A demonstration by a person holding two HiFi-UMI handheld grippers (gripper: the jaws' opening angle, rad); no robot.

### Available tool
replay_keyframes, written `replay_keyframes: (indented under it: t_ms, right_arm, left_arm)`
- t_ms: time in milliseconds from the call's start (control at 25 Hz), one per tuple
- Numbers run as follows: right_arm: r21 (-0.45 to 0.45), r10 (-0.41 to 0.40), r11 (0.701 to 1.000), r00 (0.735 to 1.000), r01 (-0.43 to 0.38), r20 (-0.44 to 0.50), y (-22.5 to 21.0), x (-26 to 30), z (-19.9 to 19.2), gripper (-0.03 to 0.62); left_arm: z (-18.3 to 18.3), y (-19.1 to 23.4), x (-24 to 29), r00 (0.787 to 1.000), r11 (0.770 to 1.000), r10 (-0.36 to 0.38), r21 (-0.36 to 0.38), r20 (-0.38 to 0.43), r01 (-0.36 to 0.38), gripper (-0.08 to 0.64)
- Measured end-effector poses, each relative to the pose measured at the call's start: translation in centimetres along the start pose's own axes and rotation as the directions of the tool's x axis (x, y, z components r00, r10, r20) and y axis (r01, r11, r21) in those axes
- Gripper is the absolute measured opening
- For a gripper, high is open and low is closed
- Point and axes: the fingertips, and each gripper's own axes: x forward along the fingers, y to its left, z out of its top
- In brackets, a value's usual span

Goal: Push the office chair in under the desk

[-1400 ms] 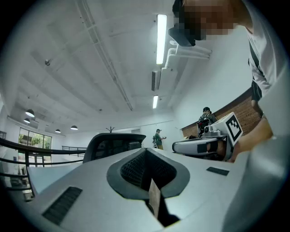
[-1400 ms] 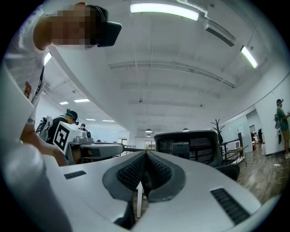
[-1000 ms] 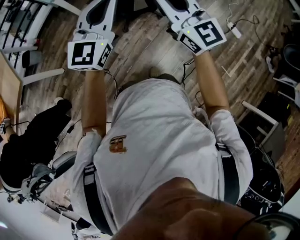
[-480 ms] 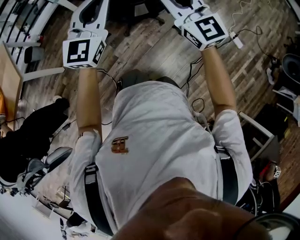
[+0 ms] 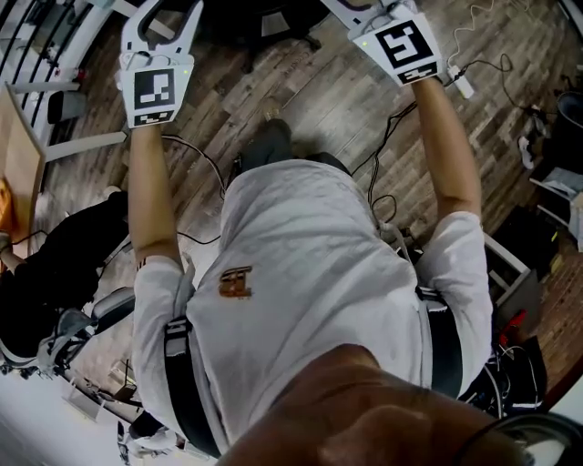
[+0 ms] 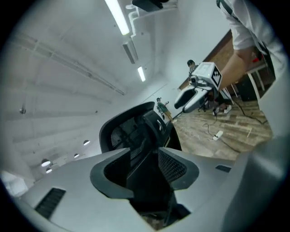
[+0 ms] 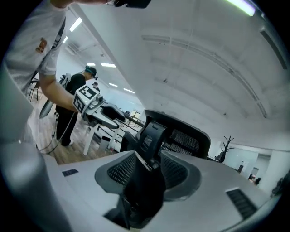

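Observation:
The black office chair [image 5: 273, 16] shows only as a dark patch at the top edge of the head view, between my two hands. In the left gripper view its mesh back [image 6: 131, 131] stands close ahead. My left gripper [image 6: 147, 181] has just been opening, and a black part of the chair stands between its pads. The right gripper view shows the same back [image 7: 186, 133] from the other side. My right gripper [image 7: 142, 179] has also just been opening around a black chair part. Neither view shows the pads pressing. The desk that the chair belongs to is not in view.
Cables [image 5: 383, 164] and a white power strip [image 5: 460, 84] lie on the wooden floor ahead of my feet. White desk legs [image 5: 82, 141] and a wooden desktop edge [image 5: 18, 155] are at the left, near a person in black [image 5: 55, 264]. Dark gear [image 5: 510, 282] stands at the right.
Both arms have stretched forward towards the chair, so the grippers now sit higher in the head view. Both marker cubes have rolled. My body has stepped forward over the floor.

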Motion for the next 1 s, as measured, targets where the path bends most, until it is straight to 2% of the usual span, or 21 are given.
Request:
replay_keyframes:
  t_ms: [120, 200, 320, 480, 720, 840, 1000]
  right_arm:
    - [-0.142, -0.016, 0.99, 0.996, 0.004, -0.083, -1.0, 1.2, -2.1, 0.192]
    - [-0.244, -0.039, 0.97, 0.991, 0.006, -0.131, -1.9, 2.1, -3.5, 0.213]
    - [-0.388, -0.079, 0.922, 0.98, 0.002, -0.182, -3.3, 3.7, -5.1, 0.23]
    - [-0.532, -0.121, 0.847, 0.965, -0.021, -0.231, -4.9, 6.3, -6.9, 0.244]
    - [-0.68, -0.18, 0.73, 0.941, -0.066, -0.285, -7.2, 9.7, -9.4, 0.258]
    - [-0.719, -0.189, 0.689, 0.935, -0.091, -0.299, -7.6, 10.9, -10.4, 0.262]
    - [-0.755, -0.2, 0.646, 0.93, -0.111, -0.307, -8.3, 12.7, -11.2, 0.264]
  left_arm:
    - [-2.8, 0.4, 1.4, 0.996, 0.99, 0.024, 0.14, -0.089, -0.011, 0.224]
    - [-4.2, 0.8, 2.4, 0.991, 0.976, 0.049, 0.218, -0.127, -0.02, 0.243]
    - [-5.6, 1.1, 3.9, 0.985, 0.948, 0.076, 0.317, -0.157, -0.023, 0.27]
    - [-6.9, 1.3, 6.1, 0.98, 0.898, 0.076, 0.44, -0.186, 0.014, 0.306]
    - [-8.1, 2.3, 9.3, 0.975, 0.837, 0.094, 0.547, -0.201, 0.032, 0.334]
    - [-8.4, 2.0, 10.4, 0.978, 0.814, 0.089, 0.58, -0.189, 0.037, 0.339]
    - [-8.9, 2.5, 12.2, 0.98, 0.799, 0.094, 0.601, -0.178, 0.033, 0.342]
